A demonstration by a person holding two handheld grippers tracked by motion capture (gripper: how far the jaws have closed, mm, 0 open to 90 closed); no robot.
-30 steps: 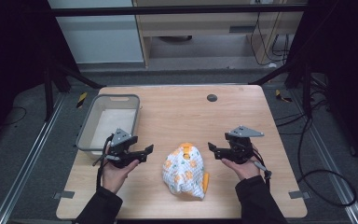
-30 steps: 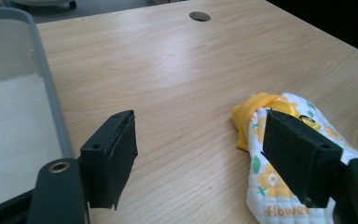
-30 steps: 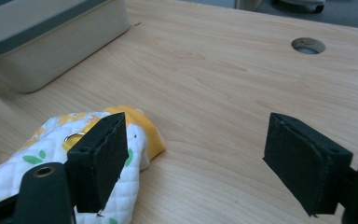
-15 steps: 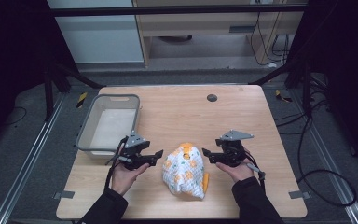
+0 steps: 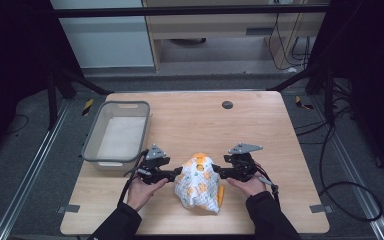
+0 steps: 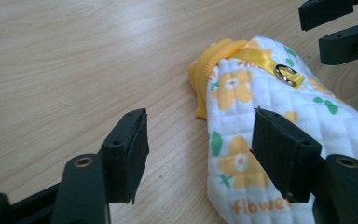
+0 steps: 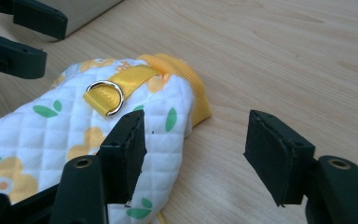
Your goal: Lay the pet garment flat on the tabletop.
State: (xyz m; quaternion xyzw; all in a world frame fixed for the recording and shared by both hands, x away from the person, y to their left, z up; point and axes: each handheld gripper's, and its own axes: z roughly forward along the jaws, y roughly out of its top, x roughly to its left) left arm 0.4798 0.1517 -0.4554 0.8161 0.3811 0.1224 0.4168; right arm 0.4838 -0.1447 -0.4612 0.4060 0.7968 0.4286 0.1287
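Note:
A small quilted white garment [image 5: 198, 184] with orange flowers, yellow trim and a yellow strap with a metal ring [image 7: 106, 97] lies crumpled on the wooden table [image 5: 190, 125]. My left gripper [image 5: 176, 173] is at its left side and my right gripper [image 5: 217, 172] at its right side, tips facing each other. In the left gripper view the garment [image 6: 270, 107] has its edge between my open jaws [image 6: 200, 154], pads clear of it. The right gripper [image 7: 198, 151] likewise straddles the garment's edge [image 7: 51, 135]. Both pairs of jaws have just been closing.
A grey bin [image 5: 92, 150] with a pale bottom stands at the table's left, just beyond my left hand. A dark round cap [image 5: 227, 105] is set in the table near its far edge. The front edge runs close under my forearms.
Both hands have come inward and down to the garment's two sides. The jaws of both grippers have narrowed. The garment has not moved.

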